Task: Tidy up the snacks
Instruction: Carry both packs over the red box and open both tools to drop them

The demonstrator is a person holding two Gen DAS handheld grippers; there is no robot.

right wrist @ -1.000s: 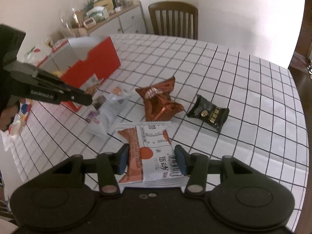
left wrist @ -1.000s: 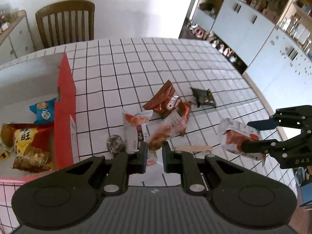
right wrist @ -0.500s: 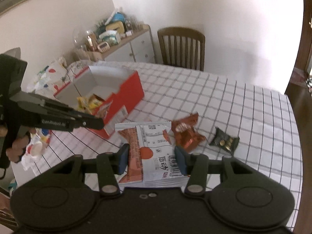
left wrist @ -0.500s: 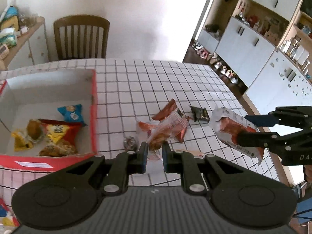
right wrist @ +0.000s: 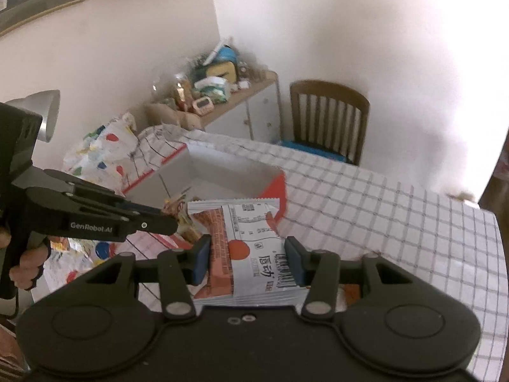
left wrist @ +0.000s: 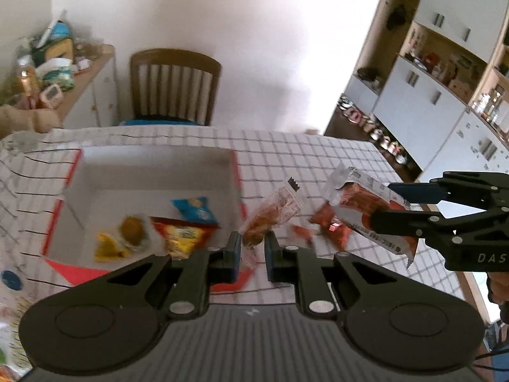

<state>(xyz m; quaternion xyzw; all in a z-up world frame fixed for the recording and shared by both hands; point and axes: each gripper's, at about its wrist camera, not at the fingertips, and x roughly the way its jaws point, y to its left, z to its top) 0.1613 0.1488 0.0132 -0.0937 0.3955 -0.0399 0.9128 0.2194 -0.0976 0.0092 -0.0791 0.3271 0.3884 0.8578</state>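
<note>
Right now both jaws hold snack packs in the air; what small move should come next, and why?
Probably carry both over the red box and release. The left gripper pinches a clear pastry pack, the right gripper an orange-and-white packet; other snacks already lie in the box.

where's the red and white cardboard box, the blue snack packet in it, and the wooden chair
red and white cardboard box [left wrist: 152, 162], left wrist view, white far inner wall
blue snack packet [left wrist: 194, 209], left wrist view, packet's middle
wooden chair [right wrist: 329, 117], right wrist view, slatted backrest

The left tool [right wrist: 171, 226], black and seen from the side, carries white lettering "GenRobot.AI". The right tool [left wrist: 397, 202], also black, shows "DAS" at the picture's edge. The white-and-orange foil snack packet [right wrist: 254, 248] bears "唇动" beside a barcode; its smaller print is unreadable.
</note>
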